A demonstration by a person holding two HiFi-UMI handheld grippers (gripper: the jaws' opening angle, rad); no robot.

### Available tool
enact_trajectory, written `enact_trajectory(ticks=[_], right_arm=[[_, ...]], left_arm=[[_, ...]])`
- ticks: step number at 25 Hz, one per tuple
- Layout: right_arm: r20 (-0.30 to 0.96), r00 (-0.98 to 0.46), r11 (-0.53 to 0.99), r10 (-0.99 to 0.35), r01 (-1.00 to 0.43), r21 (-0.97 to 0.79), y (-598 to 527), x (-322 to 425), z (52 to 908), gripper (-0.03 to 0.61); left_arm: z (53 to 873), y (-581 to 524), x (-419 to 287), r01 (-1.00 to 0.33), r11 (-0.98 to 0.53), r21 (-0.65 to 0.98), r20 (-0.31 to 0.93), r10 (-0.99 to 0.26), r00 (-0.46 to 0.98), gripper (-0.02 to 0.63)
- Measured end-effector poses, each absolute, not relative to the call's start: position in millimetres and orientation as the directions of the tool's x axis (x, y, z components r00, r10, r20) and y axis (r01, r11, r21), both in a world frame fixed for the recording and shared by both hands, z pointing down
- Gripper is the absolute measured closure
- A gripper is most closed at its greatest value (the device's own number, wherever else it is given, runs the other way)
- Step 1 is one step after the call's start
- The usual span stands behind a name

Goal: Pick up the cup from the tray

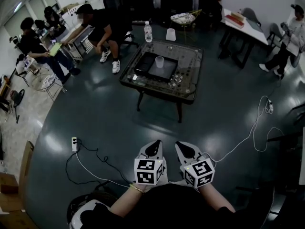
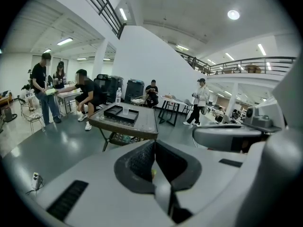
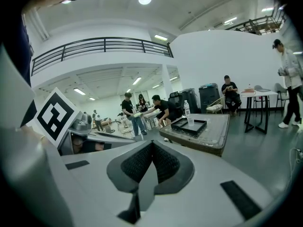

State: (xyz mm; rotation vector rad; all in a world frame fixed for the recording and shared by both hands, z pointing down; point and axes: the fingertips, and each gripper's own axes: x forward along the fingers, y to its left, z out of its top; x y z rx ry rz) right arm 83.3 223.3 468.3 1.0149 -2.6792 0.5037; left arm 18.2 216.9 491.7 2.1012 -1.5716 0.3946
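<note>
A translucent cup [image 1: 159, 61] stands upright in a black tray [image 1: 151, 71] on a low glass-topped table [image 1: 190, 75], far ahead across the dark floor. My left gripper [image 1: 153, 149] and right gripper [image 1: 183, 149] are side by side close to my body, both shut and empty, well short of the table. In the left gripper view the shut left gripper [image 2: 154, 143] points toward the cup [image 2: 125, 109] in its tray [image 2: 113, 111]. The right gripper view has the shut right gripper [image 3: 152, 143] in front, with the cup [image 3: 190, 120] and tray [image 3: 182, 126] distant.
A water bottle [image 1: 148, 32] and a white container [image 1: 170, 34] stand at the table's far edge, small glass items [image 1: 174, 81] at its near side. People sit around the room. A power strip [image 1: 74, 143] and cables [image 1: 257, 128] lie on the floor.
</note>
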Motion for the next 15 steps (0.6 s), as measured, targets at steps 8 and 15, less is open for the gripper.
enact_trajectory(ticks=[8,15], right_arm=[[0.344,-0.726,0.692,-0.595,-0.681,-0.24,157,54,464,0.566],[0.345,-0.713,0.677,-0.611,-0.696,-0.241,96,28,457,0.566]], left_arm=[[486,149,-14,-0.952,-0.23,0.201,0.515,-0.802,0.302,0.601],[481,89,-42,-0.947,-0.246,0.208,0.522,-0.791,0.32,0.601]])
